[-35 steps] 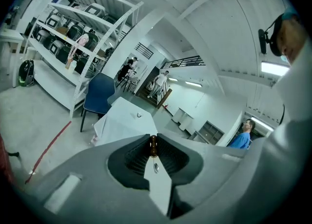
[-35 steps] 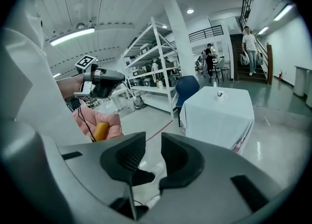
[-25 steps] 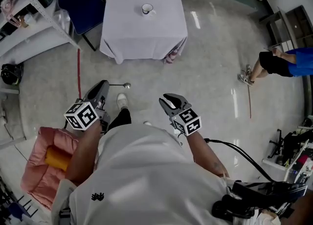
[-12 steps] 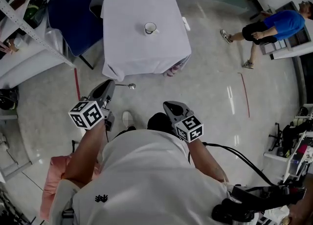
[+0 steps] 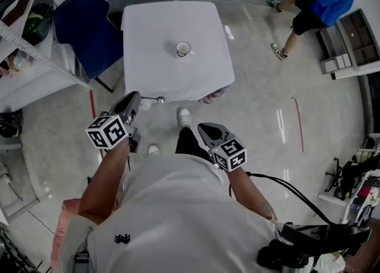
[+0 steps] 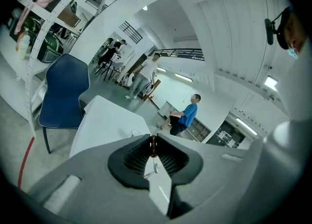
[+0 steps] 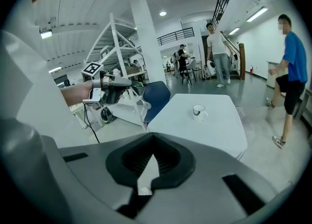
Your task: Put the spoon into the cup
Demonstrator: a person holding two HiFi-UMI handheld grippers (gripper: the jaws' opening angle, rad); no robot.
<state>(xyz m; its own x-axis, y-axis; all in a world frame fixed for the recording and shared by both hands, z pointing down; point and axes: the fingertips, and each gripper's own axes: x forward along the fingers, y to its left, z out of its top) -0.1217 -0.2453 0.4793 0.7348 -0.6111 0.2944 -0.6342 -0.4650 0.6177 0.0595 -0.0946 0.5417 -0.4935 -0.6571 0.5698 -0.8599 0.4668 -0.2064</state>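
The spoon (image 5: 153,99), left of centre, is pinched by its handle in the left gripper (image 5: 136,100), its bowl sticking out right at the near hem of the white-clothed table (image 5: 148,58). The cup (image 5: 183,48) stands mid-table, upper centre. The right gripper (image 5: 208,130), lower centre, has its fingers pressed together on nothing; glossy floor (image 5: 261,117) lies open on the right, and a blue chair (image 5: 83,25) stands at the table's left.

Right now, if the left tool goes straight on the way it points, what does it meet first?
The left tool would probably meet the table's near edge first; the cup sits further on. Depth is unclear.
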